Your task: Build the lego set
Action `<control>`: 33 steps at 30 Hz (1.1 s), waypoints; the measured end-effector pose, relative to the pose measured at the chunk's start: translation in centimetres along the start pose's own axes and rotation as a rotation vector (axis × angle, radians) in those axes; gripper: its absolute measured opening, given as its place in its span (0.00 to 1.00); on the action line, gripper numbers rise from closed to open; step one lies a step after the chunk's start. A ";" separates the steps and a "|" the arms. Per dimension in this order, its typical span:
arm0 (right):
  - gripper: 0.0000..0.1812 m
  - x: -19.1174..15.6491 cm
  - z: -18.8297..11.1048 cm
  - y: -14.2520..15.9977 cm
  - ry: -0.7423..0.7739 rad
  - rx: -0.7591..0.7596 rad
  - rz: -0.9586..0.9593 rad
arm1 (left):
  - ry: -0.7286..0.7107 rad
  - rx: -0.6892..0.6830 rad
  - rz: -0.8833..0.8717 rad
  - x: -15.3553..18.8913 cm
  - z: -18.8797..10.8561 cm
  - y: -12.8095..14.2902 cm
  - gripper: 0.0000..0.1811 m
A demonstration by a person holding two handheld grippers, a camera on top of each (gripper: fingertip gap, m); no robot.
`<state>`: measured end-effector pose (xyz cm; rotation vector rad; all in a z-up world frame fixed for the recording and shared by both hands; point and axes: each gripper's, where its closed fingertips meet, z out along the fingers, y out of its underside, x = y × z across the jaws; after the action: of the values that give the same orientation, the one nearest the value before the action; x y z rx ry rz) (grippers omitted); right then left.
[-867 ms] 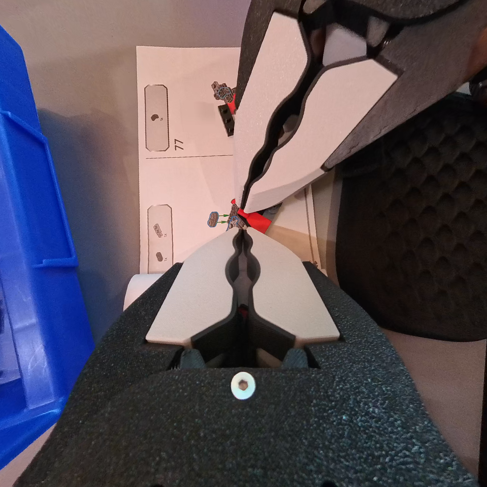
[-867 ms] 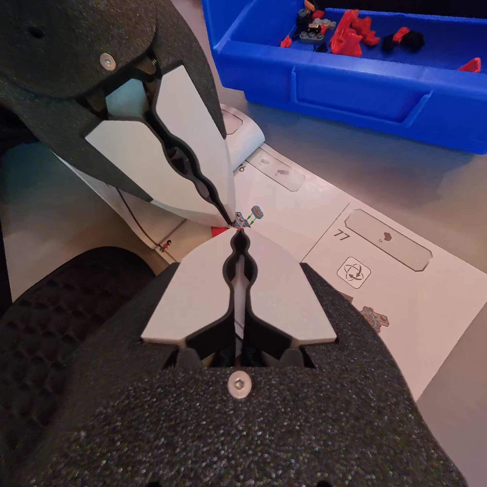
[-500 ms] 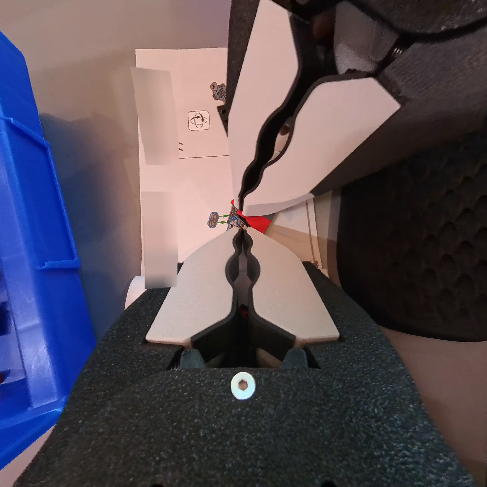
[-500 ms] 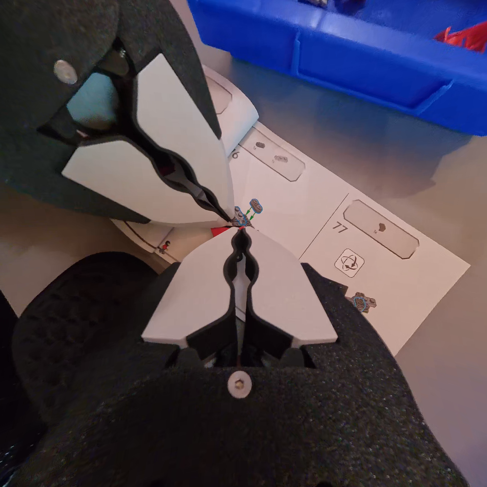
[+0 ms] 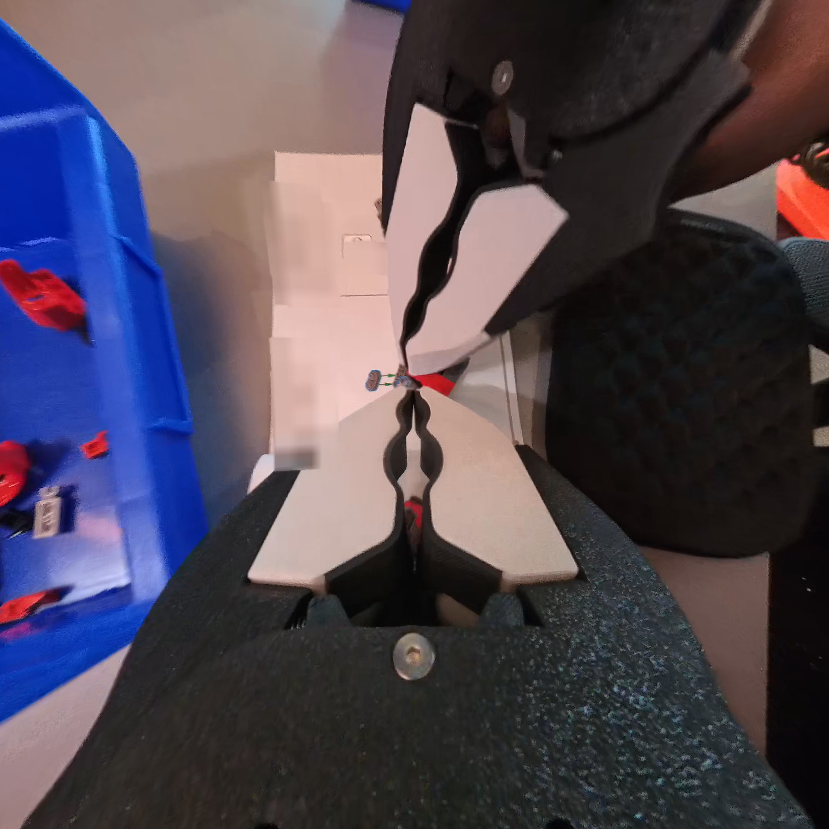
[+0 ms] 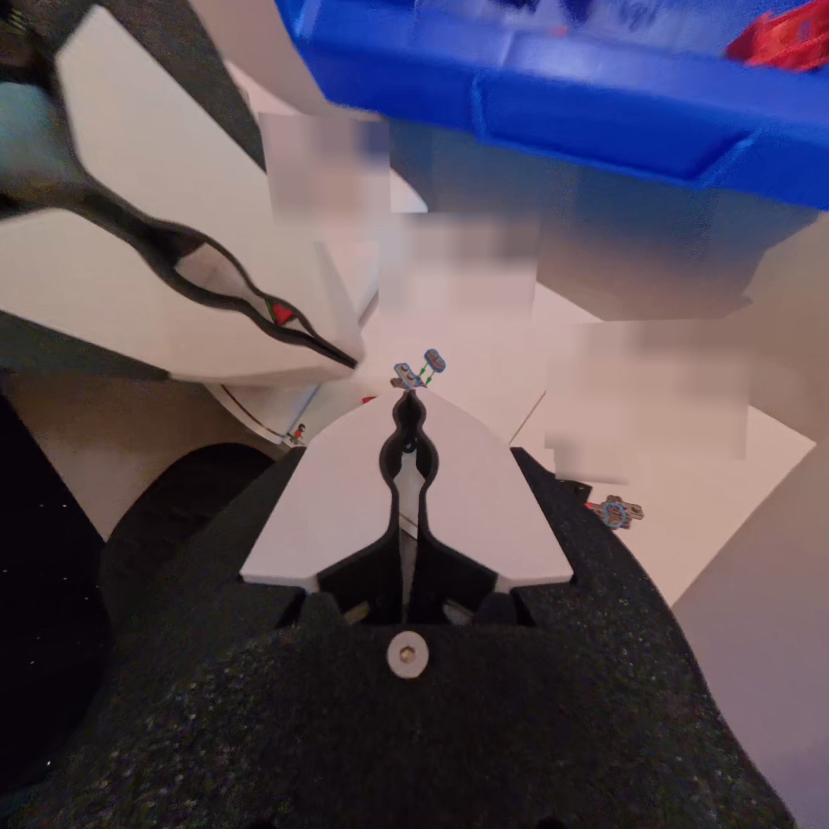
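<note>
My left gripper [image 5: 410, 394] is shut, with its tips just above the open instruction booklet [image 5: 323, 341]. My right gripper [image 5: 403, 361] comes in from the upper right, also shut, tip close to tip. In the right wrist view my right gripper [image 6: 409, 394] is shut over the booklet [image 6: 489, 403], and the left gripper [image 6: 352, 362] sits a short gap to its left. A speck of red [image 6: 281, 314] shows in the slot between the left fingers. I cannot tell whether either gripper pinches a small piece.
A blue bin [image 5: 89, 269] with loose red pieces [image 5: 45, 300] stands close on the left; it also shows in the right wrist view [image 6: 583, 112]. A black dimpled pad [image 5: 673, 403] lies right of the booklet. A hand [image 5: 762, 112] holds the right gripper.
The two gripper tips touched before; in the right wrist view they now stand a little apart. Both views have swung, and the bin's inside now shows in the left wrist view.
</note>
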<state>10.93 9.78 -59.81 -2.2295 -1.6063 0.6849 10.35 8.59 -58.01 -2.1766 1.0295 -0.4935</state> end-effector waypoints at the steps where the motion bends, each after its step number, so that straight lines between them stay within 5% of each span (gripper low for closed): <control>1: 0.00 0.3 -0.6 -0.4 0.004 0.033 0.001 | -0.014 0.022 -0.004 -0.2 -0.9 -0.4 0.00; 8: 0.16 -0.3 -2.9 -0.4 -0.044 0.152 -0.132 | -0.126 0.305 -0.072 -1.5 -9.9 -2.4 0.00; 13: 0.26 -0.9 -0.8 2.4 0.000 0.111 -0.222 | -0.176 0.527 -0.151 -2.1 -16.6 -0.7 0.02; 17: 0.26 -1.1 -0.6 1.1 0.027 0.242 -0.235 | -0.242 0.570 -0.210 -3.0 -19.3 2.7 0.05; 25: 0.26 -0.9 0.9 1.3 0.040 0.195 -0.281 | -0.169 0.513 -0.267 -1.8 -19.5 6.8 0.21; 33: 0.22 -0.7 1.0 1.3 0.025 0.181 -0.284 | -0.047 0.255 -0.163 0.8 -15.1 9.7 0.31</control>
<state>11.26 8.65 -61.21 -1.8303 -1.7280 0.6893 -3.11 -2.74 -54.20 -2.0410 0.7240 -0.6108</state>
